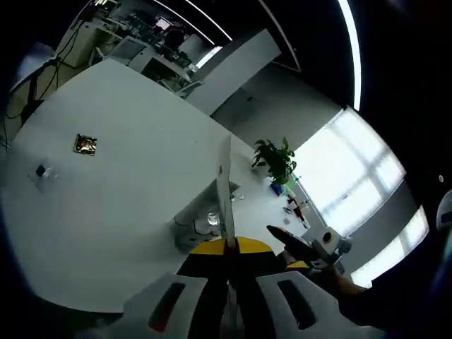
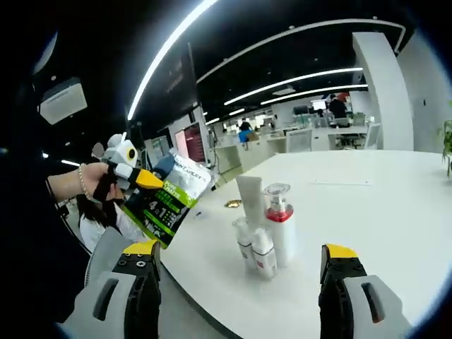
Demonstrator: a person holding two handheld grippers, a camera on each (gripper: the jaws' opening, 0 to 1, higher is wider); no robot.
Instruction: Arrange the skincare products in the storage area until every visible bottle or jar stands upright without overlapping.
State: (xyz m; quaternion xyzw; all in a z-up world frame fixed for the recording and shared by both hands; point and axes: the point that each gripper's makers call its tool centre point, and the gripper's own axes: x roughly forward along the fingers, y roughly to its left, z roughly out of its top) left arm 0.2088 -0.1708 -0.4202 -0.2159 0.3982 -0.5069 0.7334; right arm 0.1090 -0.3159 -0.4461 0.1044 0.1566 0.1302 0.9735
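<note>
My left gripper (image 1: pixel 227 253) is shut on a flat green, black and white pouch (image 1: pixel 224 191), which I see edge-on between the jaws. In the right gripper view a hand holds that left gripper (image 2: pixel 134 175) up to the left of the table, the pouch (image 2: pixel 169 199) hanging tilted from it. On the white table (image 2: pixel 367 212) a cluster stands upright: a white tube (image 2: pixel 251 199), a pump bottle with a red band (image 2: pixel 281 224) and two small bottles (image 2: pixel 244 241) (image 2: pixel 263 253). My right gripper (image 2: pixel 240 282) is open in front of them, nothing between its jaws.
A small gold item (image 1: pixel 85 144) and a small clear object (image 1: pixel 41 171) lie far out on the table (image 1: pixel 127 212). A potted plant (image 1: pixel 277 159) stands by bright windows. The table edge (image 2: pixel 205 296) runs close under my right jaws. Desks and people are in the background.
</note>
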